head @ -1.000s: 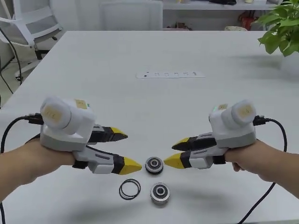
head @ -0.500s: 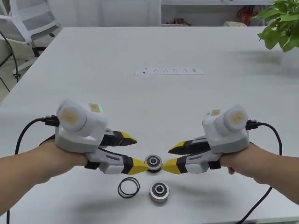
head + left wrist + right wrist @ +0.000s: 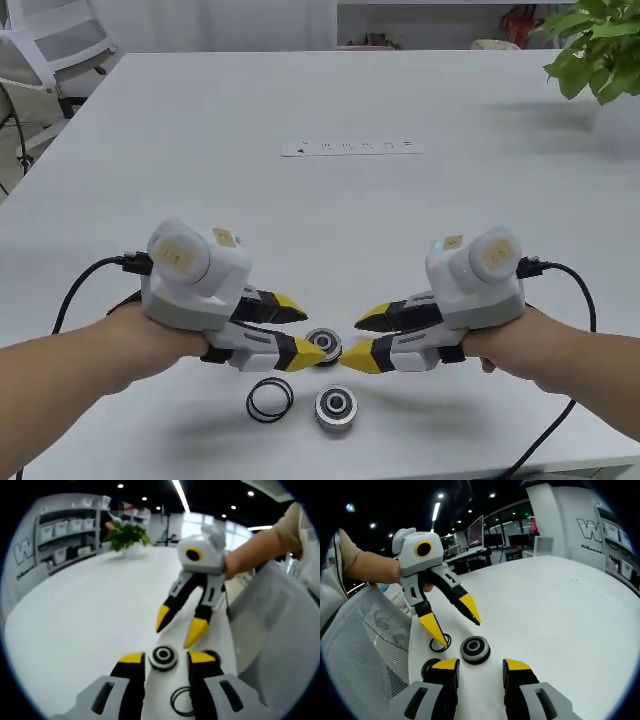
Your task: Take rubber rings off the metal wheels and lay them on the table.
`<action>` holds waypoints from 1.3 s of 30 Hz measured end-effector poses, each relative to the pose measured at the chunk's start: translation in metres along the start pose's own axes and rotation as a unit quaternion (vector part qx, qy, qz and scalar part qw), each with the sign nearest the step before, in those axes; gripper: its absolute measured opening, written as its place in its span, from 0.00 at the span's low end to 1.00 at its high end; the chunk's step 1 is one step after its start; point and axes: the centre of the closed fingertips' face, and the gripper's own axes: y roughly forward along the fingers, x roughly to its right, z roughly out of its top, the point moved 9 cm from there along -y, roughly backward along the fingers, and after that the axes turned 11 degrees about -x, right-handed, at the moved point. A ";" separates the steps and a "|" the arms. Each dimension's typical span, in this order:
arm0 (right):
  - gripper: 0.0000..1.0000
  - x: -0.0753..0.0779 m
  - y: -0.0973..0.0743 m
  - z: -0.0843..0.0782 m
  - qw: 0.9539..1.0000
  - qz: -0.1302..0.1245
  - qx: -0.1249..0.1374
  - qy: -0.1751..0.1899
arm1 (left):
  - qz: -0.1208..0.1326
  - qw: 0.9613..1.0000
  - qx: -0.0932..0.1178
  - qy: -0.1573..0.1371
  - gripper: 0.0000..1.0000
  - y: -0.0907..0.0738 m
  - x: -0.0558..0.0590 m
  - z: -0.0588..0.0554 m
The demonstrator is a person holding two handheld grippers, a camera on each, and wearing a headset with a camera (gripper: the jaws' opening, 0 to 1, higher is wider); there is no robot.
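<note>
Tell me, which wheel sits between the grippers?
The farther wheel, flanked by the left gripper and right gripper. The other wheel lies beside the rings.

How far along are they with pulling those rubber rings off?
Black rings already lie on the table beside the nearer wheel. The open left gripper and right gripper flank the farther wheel, not yet gripping. Its rim looks dark, so its rubber seems left to remove.

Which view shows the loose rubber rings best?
The head view: the rubber rings lie whole and uncovered beside a wheel. The left gripper view has them partly behind its own jaw; in the right gripper view the left gripper crosses them.
</note>
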 end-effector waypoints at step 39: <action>0.30 -0.008 0.022 0.007 0.999 -0.006 -0.005 -0.038 | 0.057 0.998 -0.003 0.013 0.14 0.017 0.009 -0.004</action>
